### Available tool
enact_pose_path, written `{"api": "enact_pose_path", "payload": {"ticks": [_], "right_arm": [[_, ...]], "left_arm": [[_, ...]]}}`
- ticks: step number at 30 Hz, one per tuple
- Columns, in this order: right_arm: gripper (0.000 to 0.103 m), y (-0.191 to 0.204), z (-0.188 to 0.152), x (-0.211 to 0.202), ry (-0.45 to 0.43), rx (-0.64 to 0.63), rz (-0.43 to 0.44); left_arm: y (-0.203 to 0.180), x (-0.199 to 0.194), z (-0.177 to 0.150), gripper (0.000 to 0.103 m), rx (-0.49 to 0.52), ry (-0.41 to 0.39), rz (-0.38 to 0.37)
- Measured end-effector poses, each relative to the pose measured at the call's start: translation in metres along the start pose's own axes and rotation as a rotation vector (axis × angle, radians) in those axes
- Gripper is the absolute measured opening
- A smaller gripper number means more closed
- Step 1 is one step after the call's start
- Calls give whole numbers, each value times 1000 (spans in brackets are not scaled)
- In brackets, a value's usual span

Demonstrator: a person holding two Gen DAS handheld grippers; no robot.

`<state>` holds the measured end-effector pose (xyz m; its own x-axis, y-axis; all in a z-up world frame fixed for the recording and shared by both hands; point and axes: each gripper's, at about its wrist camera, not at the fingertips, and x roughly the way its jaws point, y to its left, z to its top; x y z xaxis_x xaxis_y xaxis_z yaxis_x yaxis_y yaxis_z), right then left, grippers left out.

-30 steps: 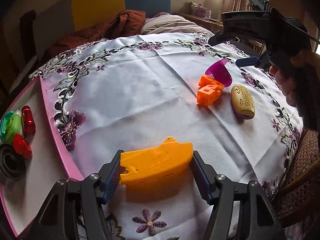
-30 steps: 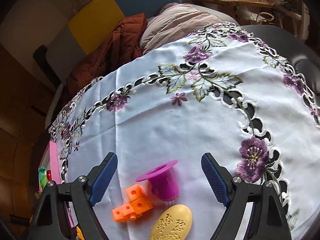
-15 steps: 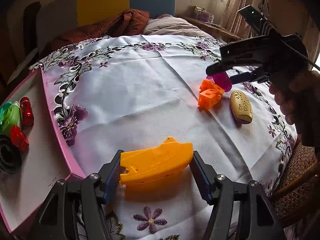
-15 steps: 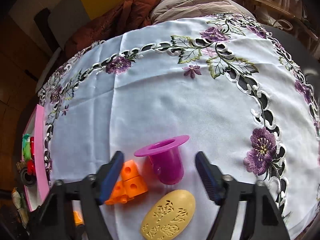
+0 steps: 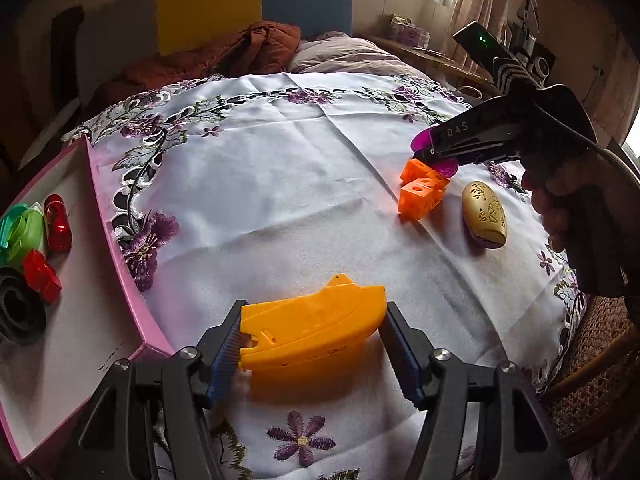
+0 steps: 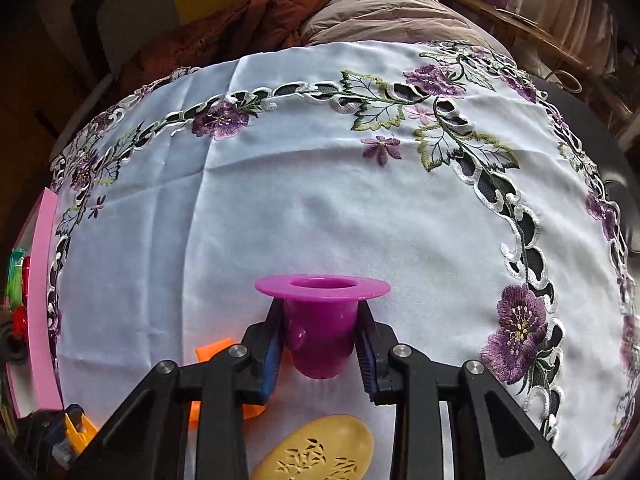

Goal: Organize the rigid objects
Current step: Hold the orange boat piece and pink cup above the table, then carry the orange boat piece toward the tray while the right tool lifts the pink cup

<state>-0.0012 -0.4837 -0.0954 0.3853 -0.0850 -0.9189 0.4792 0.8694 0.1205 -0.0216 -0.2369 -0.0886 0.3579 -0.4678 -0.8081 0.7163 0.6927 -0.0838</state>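
the right gripper (image 6: 320, 344) is closing its jaws on the purple cup (image 6: 320, 320), seemingly to lift it off the tablecloth (image 6: 320, 200), while the left gripper (image 5: 314, 346) clamps the yellow boat (image 5: 312, 322) beside the pink tray (image 5: 116, 248), likely its destination.

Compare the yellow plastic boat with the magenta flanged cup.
The yellow plastic boat is long, flat-sided and solid-looking; the magenta flanged cup is round and hollow with a wide rim. The boat sits between the left gripper fingers; the right gripper is closing on the cup. Both are plastic toys over the white embroidered tablecloth.
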Motion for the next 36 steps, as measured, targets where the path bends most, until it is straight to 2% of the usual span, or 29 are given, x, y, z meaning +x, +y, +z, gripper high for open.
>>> {"api": "enact_pose_path", "payload": {"ticks": [7,12,20,36], "right_arm": [[33,1,-2,0,0,-3,-8],[33,10,-3,2,-11,-60,-43],[33,7,-4,3,-18,-64,-36],[33,20,-10,3,-46,-158,-97]], "left_arm": [[2,-4,0,66,-20,-10,3],[3,-8,0,66,-39,-12,5],[2,-37,8,66,-47,-85,-3],[45,-81,11,66,-178,-153,21]]}}
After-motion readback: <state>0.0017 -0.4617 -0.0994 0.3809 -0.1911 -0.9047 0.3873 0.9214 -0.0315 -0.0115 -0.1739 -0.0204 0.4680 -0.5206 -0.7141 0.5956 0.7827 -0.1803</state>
